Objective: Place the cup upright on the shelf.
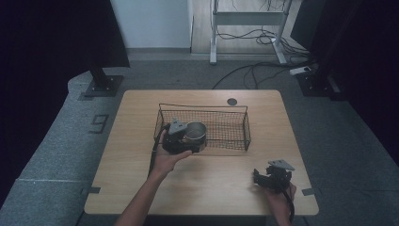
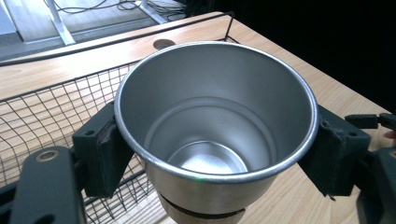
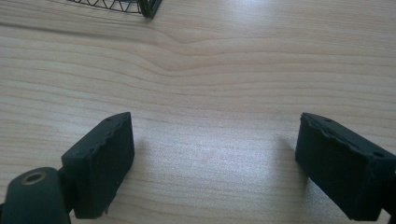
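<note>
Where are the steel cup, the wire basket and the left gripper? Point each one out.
steel cup (image 2: 219, 126): left gripper view, on its inner wall.
wire basket (image 1: 226, 127): high view, on the mesh of its far wall.
left gripper (image 1: 186, 141): high view, midway between its fingertips, at the cup.

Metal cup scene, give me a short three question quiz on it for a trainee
1. True or false: the left claw is shut on the metal cup.
2. What lies between the right claw's jaws? A) a spoon B) bare wooden table C) a lid
3. In the high view, by which end of the wire basket is the cup: left or right?

Key:
1. True; both pads press its sides below the rim.
2. B; the jaws stand wide apart.
3. Left.
</note>
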`<state>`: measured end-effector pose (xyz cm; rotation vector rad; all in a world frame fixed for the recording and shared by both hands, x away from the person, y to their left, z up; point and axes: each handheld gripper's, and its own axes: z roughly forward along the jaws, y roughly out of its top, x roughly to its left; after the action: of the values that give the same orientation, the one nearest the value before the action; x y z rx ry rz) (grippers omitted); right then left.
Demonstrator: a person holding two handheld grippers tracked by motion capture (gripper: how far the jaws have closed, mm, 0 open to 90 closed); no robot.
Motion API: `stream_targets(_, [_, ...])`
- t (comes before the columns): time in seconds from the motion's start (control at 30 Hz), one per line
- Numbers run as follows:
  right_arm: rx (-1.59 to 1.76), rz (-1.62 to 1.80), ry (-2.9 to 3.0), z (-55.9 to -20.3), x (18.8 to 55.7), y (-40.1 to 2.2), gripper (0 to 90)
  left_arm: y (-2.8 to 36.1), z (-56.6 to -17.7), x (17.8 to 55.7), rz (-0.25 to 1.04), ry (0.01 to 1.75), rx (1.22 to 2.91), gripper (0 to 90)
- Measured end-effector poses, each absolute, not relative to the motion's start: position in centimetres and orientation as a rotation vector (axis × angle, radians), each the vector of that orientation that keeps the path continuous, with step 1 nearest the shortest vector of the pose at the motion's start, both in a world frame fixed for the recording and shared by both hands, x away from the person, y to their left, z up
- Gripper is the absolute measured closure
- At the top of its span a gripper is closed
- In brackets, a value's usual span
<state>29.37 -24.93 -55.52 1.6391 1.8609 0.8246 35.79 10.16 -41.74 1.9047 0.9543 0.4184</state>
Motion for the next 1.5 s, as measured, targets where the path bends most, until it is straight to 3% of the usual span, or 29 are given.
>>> stream_targets(1.5, [1.631, 0.824, 1.861, -55.5, 29.4, -25.0, 11.5, 9.6, -41.2, 39.3, 0.429, 1.001, 1.905, 19.3])
